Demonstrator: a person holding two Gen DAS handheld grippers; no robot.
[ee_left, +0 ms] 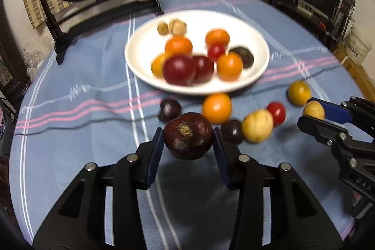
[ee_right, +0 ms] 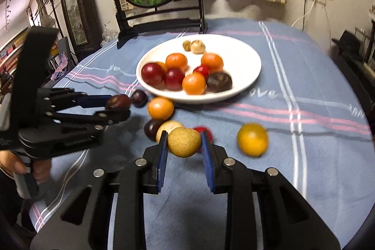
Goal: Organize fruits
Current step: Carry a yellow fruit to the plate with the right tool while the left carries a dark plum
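Grippers carry fruit mid-transfer: left gripper clamps a dark purple fruit, right gripper a tan fruit, above the tablecloth; next, likely release over the white plate.

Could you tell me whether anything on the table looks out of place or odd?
Nothing looks damaged or spilled. Several fruits, such as an orange one, lie loose on the cloth beside the white plate rather than on it.

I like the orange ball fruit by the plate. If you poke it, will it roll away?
Probably yes: the orange fruit looks round and smooth, so it should roll easily. The blue cloth lies fairly flat, so little would stop it except neighbouring fruits.
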